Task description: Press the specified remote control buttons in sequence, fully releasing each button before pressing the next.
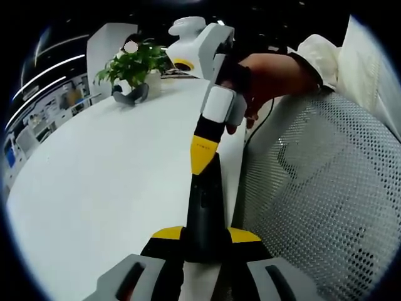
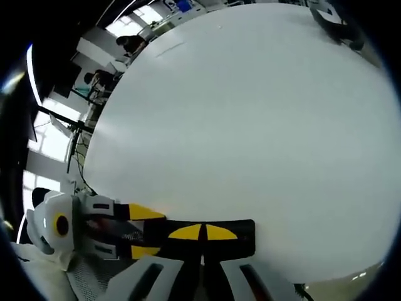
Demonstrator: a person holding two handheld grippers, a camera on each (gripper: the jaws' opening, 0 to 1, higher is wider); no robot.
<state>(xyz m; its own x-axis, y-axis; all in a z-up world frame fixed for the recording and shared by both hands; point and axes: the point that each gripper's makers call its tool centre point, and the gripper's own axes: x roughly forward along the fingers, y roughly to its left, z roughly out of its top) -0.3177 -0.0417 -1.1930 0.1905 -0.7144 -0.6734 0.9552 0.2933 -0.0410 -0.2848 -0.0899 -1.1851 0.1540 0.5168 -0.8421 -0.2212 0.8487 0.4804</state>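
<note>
Remote control buttons unreadable | left gripper clamps it | right gripper tips together, apparently pressing remote.

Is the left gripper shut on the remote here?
Yes. In the left gripper view, its yellow-tipped fingers clamp both sides of the dark remote.

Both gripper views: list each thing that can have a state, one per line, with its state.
remote control: dark, held lengthwise between the left gripper's jaws, at the table's edge.
left gripper: shut on the remote control.
right gripper: jaws together, yellow tip down on the remote control's far end.
potted plant: upright on the table.
mesh chair: beside the table, unoccupied.
</note>
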